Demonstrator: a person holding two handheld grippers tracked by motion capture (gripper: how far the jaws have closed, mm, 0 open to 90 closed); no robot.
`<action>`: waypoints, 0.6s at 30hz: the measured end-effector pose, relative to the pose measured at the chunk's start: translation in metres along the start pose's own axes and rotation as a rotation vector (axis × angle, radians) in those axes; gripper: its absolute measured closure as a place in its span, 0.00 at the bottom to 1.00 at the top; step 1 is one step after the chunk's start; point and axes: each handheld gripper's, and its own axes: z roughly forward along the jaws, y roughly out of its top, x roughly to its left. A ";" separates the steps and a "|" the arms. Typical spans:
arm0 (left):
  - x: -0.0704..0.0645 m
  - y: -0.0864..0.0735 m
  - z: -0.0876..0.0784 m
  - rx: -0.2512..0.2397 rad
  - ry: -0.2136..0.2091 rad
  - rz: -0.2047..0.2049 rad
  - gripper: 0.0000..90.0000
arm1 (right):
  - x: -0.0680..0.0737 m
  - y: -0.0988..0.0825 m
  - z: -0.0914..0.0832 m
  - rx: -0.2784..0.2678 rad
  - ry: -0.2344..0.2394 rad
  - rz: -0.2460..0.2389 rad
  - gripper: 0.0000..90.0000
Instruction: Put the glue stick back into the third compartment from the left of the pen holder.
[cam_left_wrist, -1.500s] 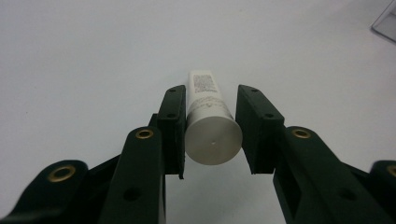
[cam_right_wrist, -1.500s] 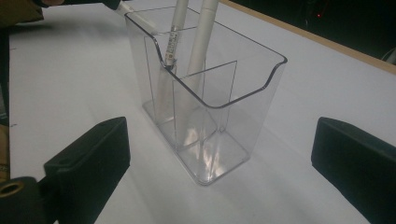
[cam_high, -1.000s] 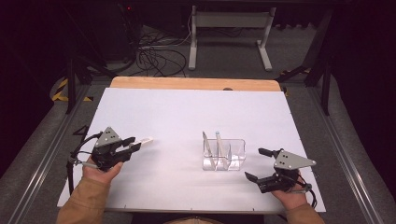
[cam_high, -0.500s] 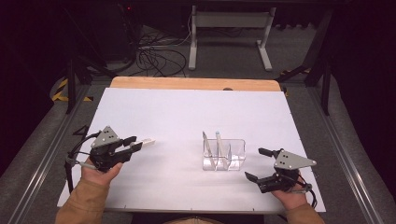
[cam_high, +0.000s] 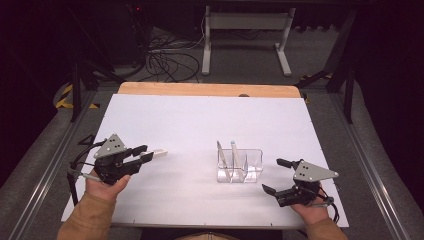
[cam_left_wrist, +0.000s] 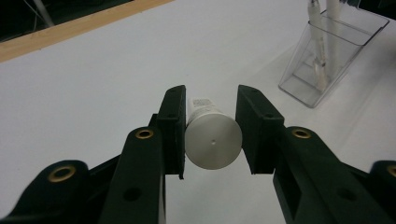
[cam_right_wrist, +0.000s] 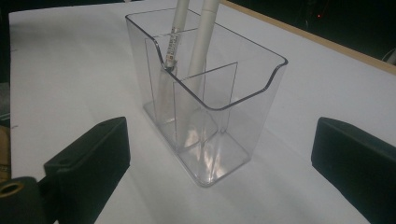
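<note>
My left gripper (cam_high: 145, 153) (cam_left_wrist: 211, 95) is shut on a white cylindrical marker (cam_high: 158, 151) (cam_left_wrist: 213, 138) and holds it level just above the white table, its tip pointing right toward the holder. A clear plastic pen holder (cam_high: 241, 166) (cam_right_wrist: 212, 100) (cam_left_wrist: 327, 60) with inner dividers stands right of centre. Two white pens (cam_high: 226, 152) (cam_right_wrist: 180, 32) lean upright in its left compartments. My right gripper (cam_high: 272, 175) (cam_right_wrist: 219, 140) rests open just to the right of the holder, with the holder a little beyond its two jaws and untouched.
A white sheet (cam_high: 210, 120) covers the table, with a wooden edge (cam_high: 210, 90) at the far side. Dark floor, cables and a metal stand (cam_high: 245, 30) lie beyond the table. Between the left gripper and the holder lies bare white surface.
The left gripper has risen slightly with the white marker still in its jaws. The right gripper and the holder have stayed where they were.
</note>
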 end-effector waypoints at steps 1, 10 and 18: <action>0.000 0.001 -0.001 0.000 -0.004 0.002 0.72 | 0.000 0.000 0.000 0.000 0.000 0.001 0.06; -0.009 0.018 -0.009 -0.033 -0.078 -0.005 0.72 | 0.000 0.001 -0.001 -0.001 -0.004 0.000 0.06; -0.023 0.036 -0.011 -0.044 -0.123 0.029 0.72 | 0.000 0.001 -0.001 0.000 -0.003 -0.001 0.06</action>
